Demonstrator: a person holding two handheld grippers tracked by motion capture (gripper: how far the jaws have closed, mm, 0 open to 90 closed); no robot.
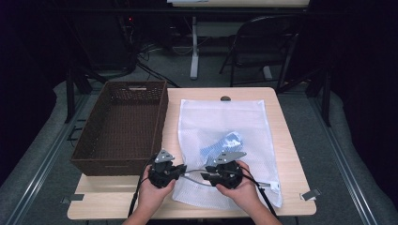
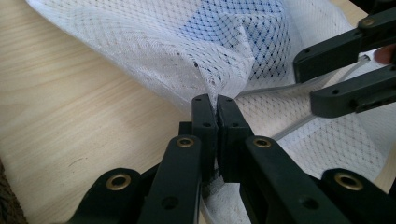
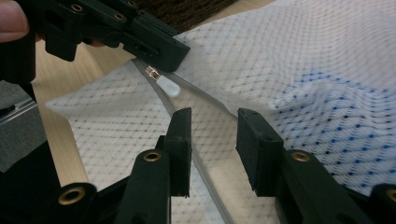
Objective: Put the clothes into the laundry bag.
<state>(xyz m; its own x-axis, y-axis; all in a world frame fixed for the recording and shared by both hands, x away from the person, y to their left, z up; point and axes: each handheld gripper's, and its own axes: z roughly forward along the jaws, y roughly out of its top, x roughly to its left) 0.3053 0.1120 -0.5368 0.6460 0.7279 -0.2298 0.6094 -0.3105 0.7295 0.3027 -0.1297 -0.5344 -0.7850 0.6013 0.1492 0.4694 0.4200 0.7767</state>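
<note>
**A:** What did the room look like?

**B:** It was dark, with a folding chair (image 1: pixel 263 44) and cables on the floor behind a pale wooden bench (image 1: pixel 286 140). A brown woven basket (image 1: pixel 123 126) sat on the bench's left part.

**A:** And the thing being handled?

**B:** A white mesh bag (image 1: pixel 220 124) lay flat on the bench, just beside the basket, reaching from near the far edge to near the person's edge. A blue patterned cloth (image 1: pixel 225 143) showed through the mesh around the middle.

**A:** Where were the tongs?

**B:** Both were at the bag's near part, close to each other. The left tongs (image 2: pixel 216 105) had their jaws pressed together on a pinched fold of the mesh, which rose in a small peak above them. The right tongs (image 3: pixel 212 123) stood apart, holding nothing, with the bag's grey zipper band (image 3: pixel 205 163) running between the jaws.

**A:** Could you see the zipper pull?

**B:** Yes. A small translucent zipper pull (image 3: pixel 167 85) lay on the band, just beyond the right tongs and close under the left ones in the right gripper view.
</note>
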